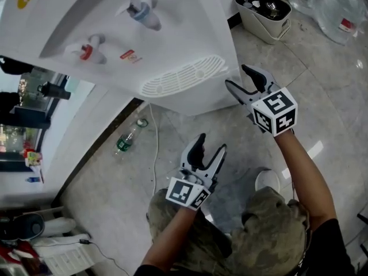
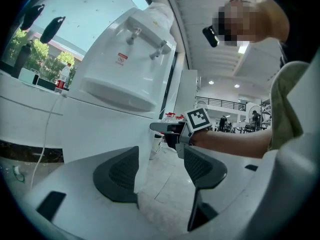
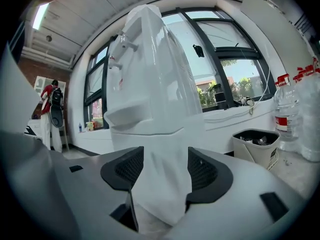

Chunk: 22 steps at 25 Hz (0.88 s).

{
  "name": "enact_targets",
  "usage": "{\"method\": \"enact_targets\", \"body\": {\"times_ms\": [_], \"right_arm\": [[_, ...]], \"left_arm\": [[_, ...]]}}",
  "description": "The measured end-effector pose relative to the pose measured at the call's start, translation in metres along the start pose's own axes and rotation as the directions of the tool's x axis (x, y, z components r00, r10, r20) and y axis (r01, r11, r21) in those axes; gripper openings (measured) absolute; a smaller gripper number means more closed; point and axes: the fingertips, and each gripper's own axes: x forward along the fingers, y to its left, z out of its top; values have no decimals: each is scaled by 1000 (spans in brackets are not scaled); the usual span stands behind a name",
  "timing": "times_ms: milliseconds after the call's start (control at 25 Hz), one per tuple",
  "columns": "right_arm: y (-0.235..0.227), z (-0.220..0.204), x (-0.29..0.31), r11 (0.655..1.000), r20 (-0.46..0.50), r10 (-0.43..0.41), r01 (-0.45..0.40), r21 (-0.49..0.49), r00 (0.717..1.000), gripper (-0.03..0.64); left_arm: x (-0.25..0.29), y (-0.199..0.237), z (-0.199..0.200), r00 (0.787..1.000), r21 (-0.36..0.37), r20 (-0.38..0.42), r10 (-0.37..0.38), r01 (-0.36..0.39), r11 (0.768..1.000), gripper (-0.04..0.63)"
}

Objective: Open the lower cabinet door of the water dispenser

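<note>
The water dispenser [image 1: 172,45] fills the space ahead, and its front wall blocks any straight reach. The right gripper [image 1: 237,76] hangs just beside its right corner, fingers apart, with that corner edge lined up in the gap. Further right, open floor [image 1: 322,96] runs to a bin [image 1: 259,30] and water jugs [image 1: 339,7]. On the left, a bottle [image 1: 127,137] and a cord [image 1: 155,154] lie near the dispenser's foot. The left gripper [image 1: 211,144], fingers apart and empty, hangs over bare tiles.

Head looks down; others face dispenser [image 1: 190,16]
</note>
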Motion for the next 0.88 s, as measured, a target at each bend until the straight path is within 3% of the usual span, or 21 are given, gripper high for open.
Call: {"method": "enact_targets", "body": {"times_ms": [400,880], "right_arm": [[3,-3,13,1000,-13,5,-5,3,1000,244],[-1,-3,11,1000,-14,-9,9,24,1000,241]], "left_arm": [[-17,10,3,999,12,4,42,-42,999,259],[-33,3,-7,1000,15,-18,22,-22,1000,259]]}}
